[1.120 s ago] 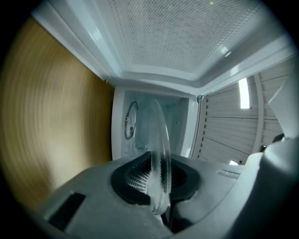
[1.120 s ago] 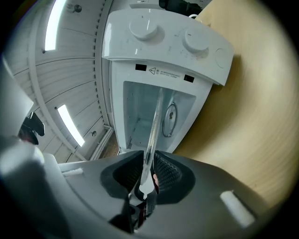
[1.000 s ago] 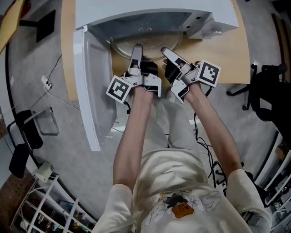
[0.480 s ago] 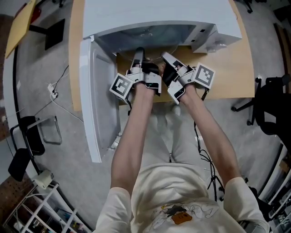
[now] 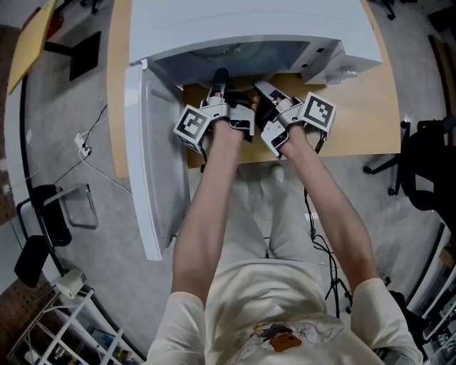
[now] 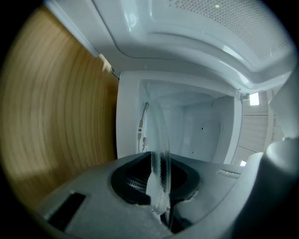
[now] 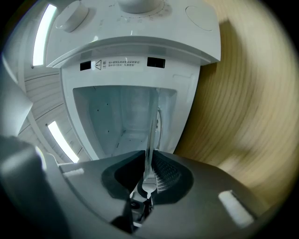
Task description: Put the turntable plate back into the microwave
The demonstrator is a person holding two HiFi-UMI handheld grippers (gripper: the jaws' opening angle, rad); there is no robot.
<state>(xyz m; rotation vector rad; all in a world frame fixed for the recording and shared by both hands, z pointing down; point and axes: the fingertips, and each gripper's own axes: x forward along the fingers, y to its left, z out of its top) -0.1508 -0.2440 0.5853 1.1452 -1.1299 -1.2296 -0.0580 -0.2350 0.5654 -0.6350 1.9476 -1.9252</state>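
Wood tabletop (image 5: 356, 107) is carrying the open microwave (image 5: 249, 28). Left gripper (image 5: 218, 77) is pinching the turntable plate (image 6: 158, 140) by its rim, and right gripper (image 5: 261, 87) is closing its jaws on the rim between them. With the plate reaching into the cavity, the slick glass is likely risking a slip or a knock against the opening.

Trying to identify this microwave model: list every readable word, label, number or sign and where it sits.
Nothing is legible.
Warning strip above the microwave cavity: a triangle sign, two lines of print, too small to read.
Dial markings: too small to read.
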